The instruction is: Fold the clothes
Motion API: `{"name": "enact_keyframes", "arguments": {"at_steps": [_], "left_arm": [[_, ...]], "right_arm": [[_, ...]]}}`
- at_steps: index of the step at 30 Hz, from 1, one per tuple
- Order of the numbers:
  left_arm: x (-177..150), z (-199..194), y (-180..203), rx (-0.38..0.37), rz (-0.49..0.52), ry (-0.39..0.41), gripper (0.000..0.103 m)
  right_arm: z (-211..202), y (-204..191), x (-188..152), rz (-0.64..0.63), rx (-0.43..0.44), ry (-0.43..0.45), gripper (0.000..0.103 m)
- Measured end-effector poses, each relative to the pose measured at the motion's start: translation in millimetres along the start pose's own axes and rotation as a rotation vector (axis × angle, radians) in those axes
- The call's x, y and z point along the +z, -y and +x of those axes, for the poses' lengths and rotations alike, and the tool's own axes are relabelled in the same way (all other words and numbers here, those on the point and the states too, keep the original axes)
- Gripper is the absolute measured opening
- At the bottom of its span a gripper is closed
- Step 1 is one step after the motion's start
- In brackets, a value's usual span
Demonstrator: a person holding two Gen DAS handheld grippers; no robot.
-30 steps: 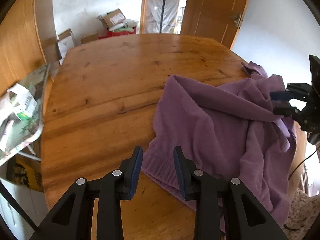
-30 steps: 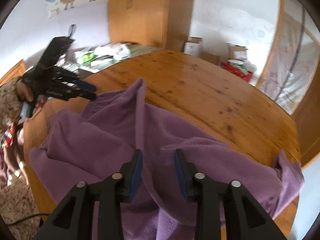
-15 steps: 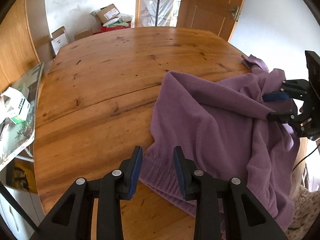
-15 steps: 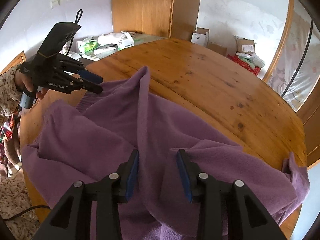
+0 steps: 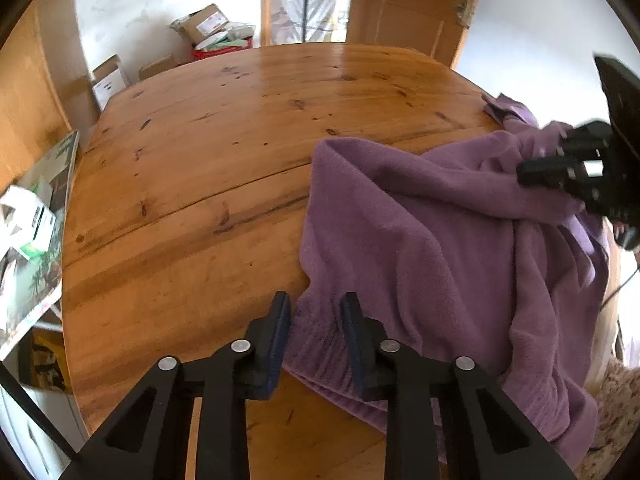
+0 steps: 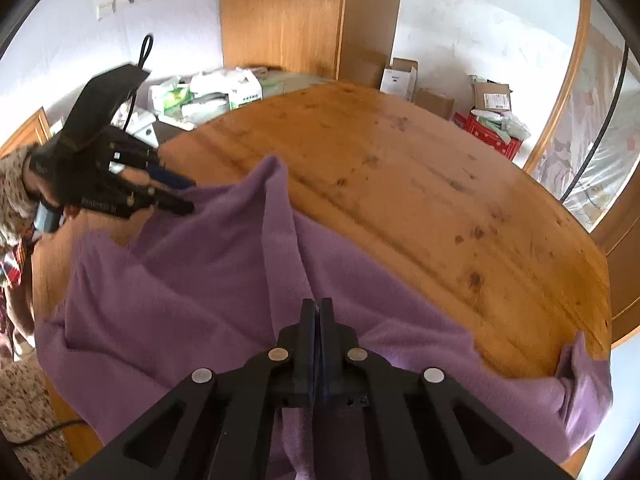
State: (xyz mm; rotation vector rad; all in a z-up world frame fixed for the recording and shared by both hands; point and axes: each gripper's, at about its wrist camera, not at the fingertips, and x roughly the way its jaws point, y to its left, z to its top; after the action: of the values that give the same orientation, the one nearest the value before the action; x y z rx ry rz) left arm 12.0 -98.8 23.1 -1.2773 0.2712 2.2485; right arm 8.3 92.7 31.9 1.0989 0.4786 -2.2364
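Your purple sweater (image 5: pixel 440 240) lies crumpled on the round wooden table (image 5: pixel 224 152), bunched along the near edge and spilling over the rim, with one loose end (image 6: pixel 580 376) draped over the edge close to the door side. Its ribbed hem (image 5: pixel 320 344) sits near the table's near edge, and your left gripper (image 5: pixel 316 316) is poised right there with its jaws parted, the hem lying between the blue pads but not pinched. Your right gripper (image 6: pixel 317 312) has its jaws pressed together on a raised fold of the sweater, which pulls up into a ridge running away from the fingers. The far half of the table shows bare wood. Beyond its far edge, cardboard boxes (image 5: pixel 204 28) sit on the floor against the wall, and a cluttered side surface (image 6: pixel 208 92) with white packages stands beside the wooden wardrobe (image 6: pixel 288 16).
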Motion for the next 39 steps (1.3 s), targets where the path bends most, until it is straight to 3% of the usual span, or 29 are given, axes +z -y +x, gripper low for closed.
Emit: {"name": "enact_keyframes", "arguments": {"at_steps": [3, 7, 14, 21, 27, 39], "left_arm": [[3.0, 0.2, -1.1, -0.018, 0.021, 0.005, 0.016], [9.3, 2.6, -9.2, -0.019, 0.026, 0.007, 0.014], [33.3, -1.7, -43.4, 0.066, -0.01, 0.042, 0.013], [60.6, 4.9, -76.6, 0.104, -0.04, 0.058, 0.013], [84.1, 15.3, -97.4, 0.145, -0.027, 0.053, 0.013], [115.5, 13.9, -144.5, 0.233, -0.102, 0.087, 0.013]], "right_arm": [[1.4, 8.0, 11.0, 0.017, -0.009, 0.022, 0.002], [5.9, 19.2, 27.1, 0.036, -0.022, 0.037, 0.002], [14.3, 41.4, 52.6, 0.081, -0.09, 0.065, 0.001], [37.0, 64.4, 78.8, 0.104, -0.16, 0.058, 0.001], [58.7, 84.9, 94.2, 0.147, -0.175, 0.024, 0.001], [79.6, 96.2, 130.2, 0.227, -0.236, 0.079, 0.002]]}}
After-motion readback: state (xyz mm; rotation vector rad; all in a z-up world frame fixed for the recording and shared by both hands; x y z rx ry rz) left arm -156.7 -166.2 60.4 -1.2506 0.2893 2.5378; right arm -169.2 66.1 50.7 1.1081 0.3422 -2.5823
